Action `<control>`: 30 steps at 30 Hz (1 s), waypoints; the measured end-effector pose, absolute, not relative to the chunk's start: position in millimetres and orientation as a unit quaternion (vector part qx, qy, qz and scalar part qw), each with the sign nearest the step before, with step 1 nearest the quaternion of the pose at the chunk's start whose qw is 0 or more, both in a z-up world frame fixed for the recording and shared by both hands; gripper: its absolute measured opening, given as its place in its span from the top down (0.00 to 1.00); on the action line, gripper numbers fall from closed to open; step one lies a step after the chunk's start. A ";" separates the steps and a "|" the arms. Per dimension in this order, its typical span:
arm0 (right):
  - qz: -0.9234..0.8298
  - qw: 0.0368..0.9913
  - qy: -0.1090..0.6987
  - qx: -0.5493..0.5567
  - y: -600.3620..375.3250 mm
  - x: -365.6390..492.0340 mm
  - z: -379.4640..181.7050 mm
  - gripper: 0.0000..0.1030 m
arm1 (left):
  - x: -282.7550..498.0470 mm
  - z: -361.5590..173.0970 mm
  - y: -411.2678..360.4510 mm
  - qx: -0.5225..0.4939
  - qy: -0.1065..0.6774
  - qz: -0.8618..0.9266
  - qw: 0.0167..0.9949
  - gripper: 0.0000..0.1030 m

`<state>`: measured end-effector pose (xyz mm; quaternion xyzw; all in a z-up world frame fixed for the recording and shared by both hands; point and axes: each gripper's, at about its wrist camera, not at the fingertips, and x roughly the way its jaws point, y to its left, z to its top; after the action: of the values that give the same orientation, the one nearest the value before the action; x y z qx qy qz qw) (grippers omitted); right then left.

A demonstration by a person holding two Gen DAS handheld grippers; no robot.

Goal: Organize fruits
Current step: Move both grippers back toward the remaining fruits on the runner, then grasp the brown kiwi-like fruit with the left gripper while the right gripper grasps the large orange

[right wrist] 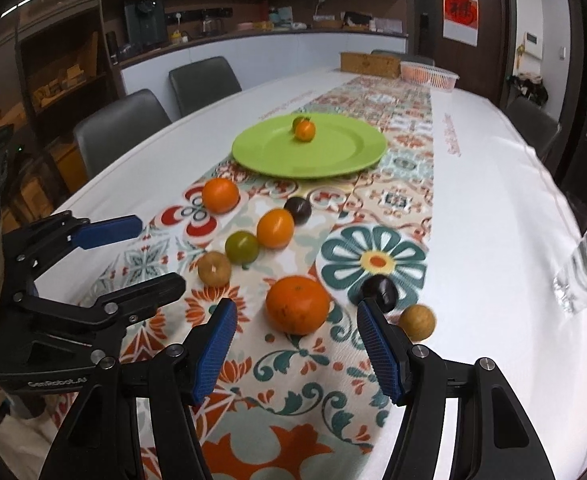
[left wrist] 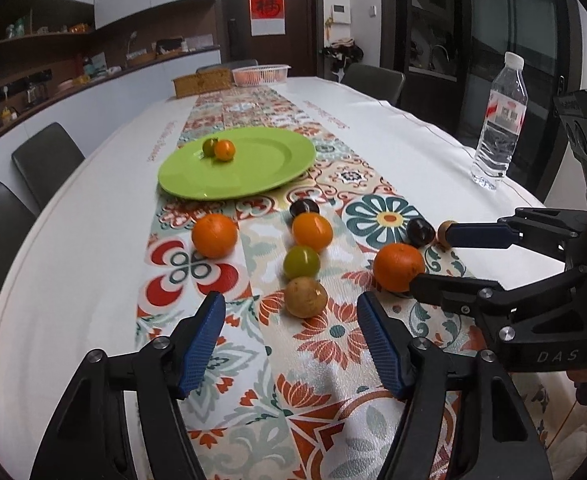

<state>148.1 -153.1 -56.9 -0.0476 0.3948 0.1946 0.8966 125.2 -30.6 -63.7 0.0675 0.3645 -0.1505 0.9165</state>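
Left wrist view, left to right. Left gripper [left wrist: 291, 344] low over patterned table runner [left wrist: 253, 400], jaws spread wide, nothing between them but cloth. Just ahead of the fingertips: tan round fruit [left wrist: 305, 297], then green tomato-like fruit [left wrist: 301, 262], then orange [left wrist: 312, 232], then dark plum [left wrist: 304, 208], all four in a loose line running away toward green plate [left wrist: 253, 172]. Off to the left of that line, alone on the runner: second orange [left wrist: 214, 236]. On the plate's far left part: small green fruit [left wrist: 209, 146] touching small orange fruit [left wrist: 224, 150]. Further right: large orange [left wrist: 398, 267], second dark plum [left wrist: 421, 232] behind it, small tan fruit [left wrist: 445, 234] beside the plum.

Right gripper [left wrist: 429, 258] entering from the right edge, jaws spread, holding nothing; lower finger tip just beside the large orange, upper blue pad near the small tan fruit. Water bottle [left wrist: 501, 120] upright on white tablecloth [left wrist: 433, 152], well apart from the fruit.

Right wrist view: same gripper wide open, large orange lying just ahead between the pads [right wrist: 215, 352].
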 end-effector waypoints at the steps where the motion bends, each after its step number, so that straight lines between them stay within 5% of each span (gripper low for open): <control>1: 0.195 0.896 0.397 -0.048 -152.8 148.7 -58.9 0.39 | 126.7 -65.8 -30.8 0.066 0.368 -0.152 0.915 0.36; 24: 0.221 0.874 0.431 -0.045 -145.8 173.2 -82.2 0.57 | 155.0 -88.6 -41.2 0.063 0.414 -0.187 0.889 0.71; 30: 0.222 0.873 0.431 -0.046 -146.2 174.1 -82.5 0.58 | 155.1 -88.6 -41.2 0.058 0.415 -0.185 0.889 0.71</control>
<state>174.1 -146.2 -82.5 -0.0458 0.4310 0.2219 0.8734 155.1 -41.2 -88.6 0.0579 0.4147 -0.1847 0.8891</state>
